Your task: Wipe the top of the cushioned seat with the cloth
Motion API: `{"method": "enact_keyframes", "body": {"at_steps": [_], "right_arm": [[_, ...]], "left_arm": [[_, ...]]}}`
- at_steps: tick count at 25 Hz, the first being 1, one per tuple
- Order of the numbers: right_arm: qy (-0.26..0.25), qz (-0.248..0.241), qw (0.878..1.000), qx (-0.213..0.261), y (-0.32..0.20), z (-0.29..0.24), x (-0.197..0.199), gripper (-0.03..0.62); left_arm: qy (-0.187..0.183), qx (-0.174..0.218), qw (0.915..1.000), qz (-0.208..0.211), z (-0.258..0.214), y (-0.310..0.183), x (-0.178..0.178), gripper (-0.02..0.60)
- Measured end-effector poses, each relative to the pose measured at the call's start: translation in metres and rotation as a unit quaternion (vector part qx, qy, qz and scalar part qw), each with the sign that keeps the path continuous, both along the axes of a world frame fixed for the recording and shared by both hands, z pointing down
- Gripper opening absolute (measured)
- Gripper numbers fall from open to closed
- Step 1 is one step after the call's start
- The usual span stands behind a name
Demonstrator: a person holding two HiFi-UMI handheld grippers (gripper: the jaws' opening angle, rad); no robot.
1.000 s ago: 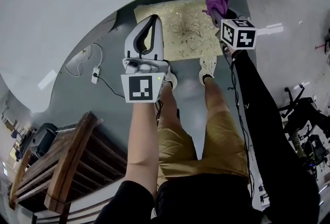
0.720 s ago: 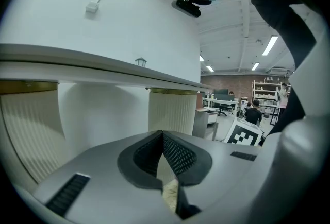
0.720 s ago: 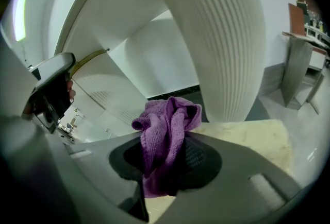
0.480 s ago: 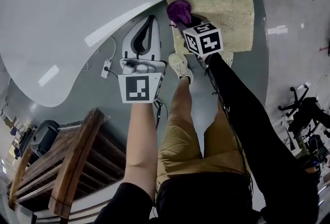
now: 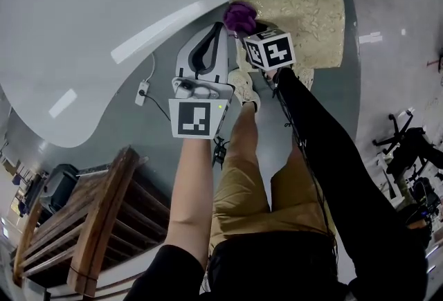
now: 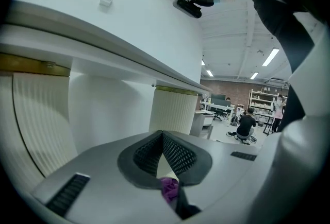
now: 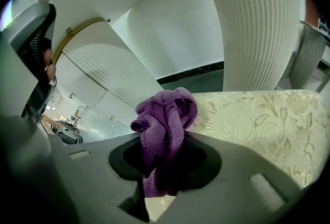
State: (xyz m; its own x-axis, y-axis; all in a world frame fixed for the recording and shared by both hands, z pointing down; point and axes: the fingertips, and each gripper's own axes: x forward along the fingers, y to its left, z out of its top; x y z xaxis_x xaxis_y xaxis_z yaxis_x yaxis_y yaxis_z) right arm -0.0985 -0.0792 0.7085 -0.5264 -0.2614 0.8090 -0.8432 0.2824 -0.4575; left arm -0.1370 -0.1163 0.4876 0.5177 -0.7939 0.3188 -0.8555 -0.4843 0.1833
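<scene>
The cushioned seat (image 5: 308, 19) is cream with a gold leaf pattern and lies at the top right of the head view. My right gripper (image 5: 244, 25) is shut on a bunched purple cloth (image 5: 239, 14) at the seat's left far corner. In the right gripper view the cloth (image 7: 166, 117) bulges up out of the right gripper (image 7: 165, 138), with the seat (image 7: 258, 120) just beyond. My left gripper (image 5: 221, 27) is shut with nothing in it, its tip close to the left of the cloth. In the left gripper view the left gripper (image 6: 162, 136) shows pads meeting, and a bit of the purple cloth (image 6: 169, 189) shows below.
A big white curved counter (image 5: 104, 16) fills the top left. A wooden chair (image 5: 90, 223) stands at the lower left. A power strip with cable (image 5: 142, 93) lies on the grey floor. The person's shoe (image 5: 242, 88) is beside the seat. Office chairs (image 5: 408, 154) stand at the right.
The right gripper has carried the cloth across the seat from its right far corner to its left far corner. The left gripper has drifted right, closer to the cloth.
</scene>
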Motion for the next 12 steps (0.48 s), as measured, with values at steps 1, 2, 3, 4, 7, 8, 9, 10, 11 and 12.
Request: {"method": "enact_keyframes", "body": {"at_steps": [1,2,3,4,7,8,9,10,11,12], "right_arm": [[0.003,0.001,1.000,0.003,-0.001,0.000,0.005,0.114],[0.004,0.004,1.000,0.006,-0.002,-0.001,0.011,0.114],[0.005,0.007,1.000,0.008,-0.003,-0.001,0.017,0.114],[0.007,0.010,1.000,0.010,-0.004,-0.002,0.025,0.114],[0.014,0.022,1.000,0.016,-0.006,-0.005,0.055,0.114],[0.017,0.028,0.999,0.017,-0.006,-0.006,0.067,0.114],[0.022,0.035,0.999,0.017,-0.006,-0.006,0.081,0.114],[0.027,0.040,0.999,0.017,-0.006,-0.006,0.095,0.114],[0.031,0.045,0.998,0.017,-0.006,-0.006,0.109,0.114],[0.035,0.049,0.998,0.018,-0.007,-0.006,0.122,0.114]], "left_arm": [[-0.001,0.000,1.0000,0.001,0.001,-0.001,0.004,0.006],[-0.001,0.000,1.0000,0.002,0.001,-0.002,0.008,0.006],[-0.002,0.000,1.0000,0.004,0.001,-0.004,0.013,0.008],[-0.002,0.002,1.0000,0.005,0.000,-0.004,0.018,0.007],[-0.009,0.010,0.9998,0.015,-0.005,-0.004,0.037,0.007],[-0.012,0.012,0.9997,0.020,-0.005,-0.003,0.045,0.006],[-0.014,0.014,0.9995,0.024,-0.006,-0.002,0.053,0.006],[-0.014,0.014,0.9995,0.026,-0.006,-0.001,0.061,0.008],[-0.011,0.012,0.9995,0.026,-0.007,-0.001,0.070,0.007],[-0.007,0.008,0.9997,0.024,-0.007,-0.001,0.078,0.006]]}}
